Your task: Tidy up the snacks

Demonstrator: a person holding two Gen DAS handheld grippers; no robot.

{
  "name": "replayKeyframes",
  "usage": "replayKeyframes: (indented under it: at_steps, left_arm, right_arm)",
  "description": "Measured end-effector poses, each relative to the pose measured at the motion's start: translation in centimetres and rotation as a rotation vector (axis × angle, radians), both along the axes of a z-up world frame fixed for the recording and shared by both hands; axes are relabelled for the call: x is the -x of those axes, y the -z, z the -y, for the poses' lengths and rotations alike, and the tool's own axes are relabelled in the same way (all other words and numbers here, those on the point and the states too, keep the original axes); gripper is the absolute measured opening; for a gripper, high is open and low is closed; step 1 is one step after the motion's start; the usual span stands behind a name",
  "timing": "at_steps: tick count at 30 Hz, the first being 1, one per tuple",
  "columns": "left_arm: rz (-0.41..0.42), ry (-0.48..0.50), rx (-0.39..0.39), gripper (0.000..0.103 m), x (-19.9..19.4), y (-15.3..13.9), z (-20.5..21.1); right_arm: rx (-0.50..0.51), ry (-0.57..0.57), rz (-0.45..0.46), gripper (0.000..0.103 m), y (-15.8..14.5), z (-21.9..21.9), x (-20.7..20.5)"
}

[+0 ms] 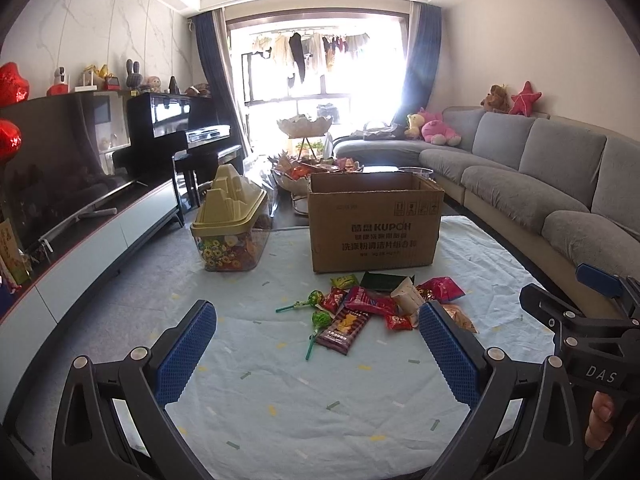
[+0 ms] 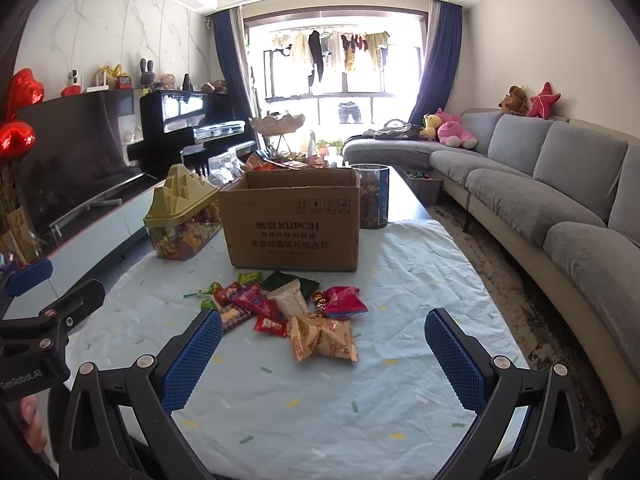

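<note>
A home living room.
A grey sofa (image 2: 532,184) with plush toys (image 2: 454,130) curves along the right wall; opposite it stand a piano (image 2: 188,128) and TV (image 1: 60,168). Beyond the sofa, laundry (image 2: 332,50) hangs at a sunlit window between blue curtains (image 2: 230,64).

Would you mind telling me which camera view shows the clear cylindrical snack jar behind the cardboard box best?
The right wrist view: the cylindrical jar stands in plain sight beside the cardboard box, its brown contents showing. In the left wrist view only the jar's rim peeks above the box.
</note>
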State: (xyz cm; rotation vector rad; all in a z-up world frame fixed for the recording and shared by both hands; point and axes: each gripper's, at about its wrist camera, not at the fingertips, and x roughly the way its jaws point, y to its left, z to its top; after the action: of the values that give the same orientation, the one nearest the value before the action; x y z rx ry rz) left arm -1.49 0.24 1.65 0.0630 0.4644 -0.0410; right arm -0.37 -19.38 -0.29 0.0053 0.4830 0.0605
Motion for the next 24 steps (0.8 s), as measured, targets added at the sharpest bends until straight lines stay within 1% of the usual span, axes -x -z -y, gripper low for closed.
replayKeyframes:
  at_steps: [24]
  left_arm:
    - [0.015, 0.002, 0.021, 0.103, 0.14, -0.53, -0.41]
  right_arm:
    - [0.006, -0.012, 0.007, 0.103, -0.36, -0.62, -0.06]
